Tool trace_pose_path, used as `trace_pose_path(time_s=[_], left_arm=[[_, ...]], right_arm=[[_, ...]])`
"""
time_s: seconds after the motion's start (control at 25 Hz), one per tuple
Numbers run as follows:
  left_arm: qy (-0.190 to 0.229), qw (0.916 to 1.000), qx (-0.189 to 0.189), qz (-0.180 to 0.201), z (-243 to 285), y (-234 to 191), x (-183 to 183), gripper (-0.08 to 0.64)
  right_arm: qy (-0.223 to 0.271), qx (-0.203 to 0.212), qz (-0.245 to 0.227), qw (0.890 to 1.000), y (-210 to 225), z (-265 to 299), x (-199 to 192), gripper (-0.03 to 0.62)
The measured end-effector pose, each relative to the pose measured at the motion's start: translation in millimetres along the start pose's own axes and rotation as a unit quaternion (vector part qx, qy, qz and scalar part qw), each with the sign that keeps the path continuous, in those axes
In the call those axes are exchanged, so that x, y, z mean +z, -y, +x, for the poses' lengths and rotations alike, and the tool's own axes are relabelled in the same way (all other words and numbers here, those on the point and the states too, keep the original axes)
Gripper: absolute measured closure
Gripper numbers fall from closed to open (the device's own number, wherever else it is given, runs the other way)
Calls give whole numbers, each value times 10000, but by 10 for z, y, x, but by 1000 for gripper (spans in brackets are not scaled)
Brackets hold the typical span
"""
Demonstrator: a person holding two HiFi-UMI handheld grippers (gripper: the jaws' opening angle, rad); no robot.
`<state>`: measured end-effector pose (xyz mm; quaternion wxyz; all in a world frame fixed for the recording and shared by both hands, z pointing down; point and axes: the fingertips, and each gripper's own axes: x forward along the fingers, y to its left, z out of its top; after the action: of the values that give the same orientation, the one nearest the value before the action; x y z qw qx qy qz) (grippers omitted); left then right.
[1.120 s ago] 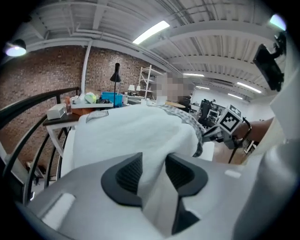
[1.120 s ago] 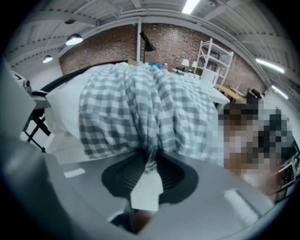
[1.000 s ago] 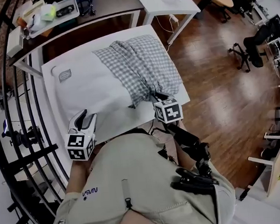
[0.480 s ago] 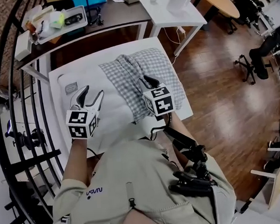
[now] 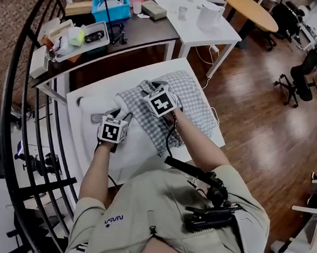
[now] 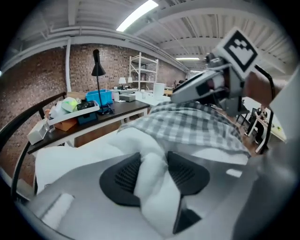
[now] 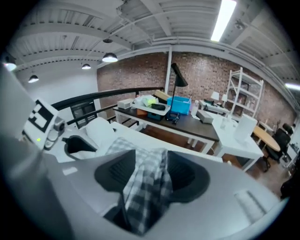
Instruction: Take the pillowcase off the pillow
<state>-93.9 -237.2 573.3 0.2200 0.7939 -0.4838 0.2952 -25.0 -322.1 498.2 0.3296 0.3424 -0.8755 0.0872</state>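
Note:
A white pillow (image 5: 129, 155) lies on the white table (image 5: 76, 102), its right part under a grey-checked pillowcase (image 5: 192, 101). My left gripper (image 5: 121, 106) is at the pillow's bare far end. In the left gripper view (image 6: 152, 171) a white bulge of pillow (image 6: 154, 201) fills the gap between both pads; the jaws have just been closing on it. My right gripper (image 5: 148, 88) stands close beside it over the bunched checked cloth. Its jaws (image 7: 151, 173) have just been opening wider, and a thick fold of pillowcase (image 7: 145, 192) sits between the pads, touching both.
Beyond the table stands a dark desk (image 5: 140, 37) with a tray and a blue box, and a white side table (image 5: 216, 28) to its right. A black railing (image 5: 17, 134) runs along the left. Wooden floor (image 5: 255, 104) and office chairs lie to the right.
Both grippers have moved away from the person, up the pillow from its near edge to its far end. They now stand close together, left on white pillow, right on checked cloth.

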Motion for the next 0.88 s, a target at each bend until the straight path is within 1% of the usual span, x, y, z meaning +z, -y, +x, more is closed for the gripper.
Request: trace_pose_path(time_s=[0.08, 0.12, 0.16, 0.2, 0.24, 0.32, 0.36, 0.44, 0.56, 0.64, 0.68, 0.72, 0.8, 0.88], left_arm=[[49, 9994, 21, 338, -61, 229, -67, 448], [117, 9987, 94, 494, -82, 302, -91, 487], [192, 9979, 169, 592, -100, 350, -120, 509], [268, 9974, 228, 632, -128, 379, -148, 518], [353, 9969, 270, 643, -174, 394, -163, 522], [549, 9957, 336, 671, -325, 406, -138, 528], [664, 9948, 362, 681, -417, 409, -107, 531], [941, 9929, 365, 632, -613, 417, -24, 534], [1476, 9871, 283, 555, -989, 440, 191, 546], [1830, 9820, 97, 463, -1297, 484, 318, 546], [1976, 9796, -11, 353, -1446, 494, 352, 548], [2095, 9776, -107, 193, -1572, 481, 359, 548], [2244, 9740, -220, -226, -1718, 370, 294, 548], [2265, 9717, -229, -635, -1717, 184, 163, 548]], right_arm=[[-185, -65, -204, 9996, -7, 130, -42, 376], [-298, -125, -337, 9989, -5, 191, -74, 376], [-465, -168, -452, 9978, -14, 255, -145, 376], [-662, -194, -558, 9961, -31, 313, -244, 377], [-807, -220, -678, 9942, -52, 356, -326, 405], [-807, -334, -920, 9919, -67, 383, -346, 508], [-754, -427, -956, 9916, -49, 368, -323, 569], [-603, -655, -834, 9925, 43, 293, -236, 574], [-353, -1227, -608, 9900, 412, 96, -71, 578], [-291, -1641, -552, 9845, 744, -63, -54, 578], [-286, -1834, -526, 9812, 913, -149, -81, 578], [-289, -2004, -466, 9782, 1082, -241, -127, 578], [-304, -2282, -197, 9729, 1398, -442, -264, 578], [-280, -2364, 164, 9711, 1582, -577, -400, 578]])
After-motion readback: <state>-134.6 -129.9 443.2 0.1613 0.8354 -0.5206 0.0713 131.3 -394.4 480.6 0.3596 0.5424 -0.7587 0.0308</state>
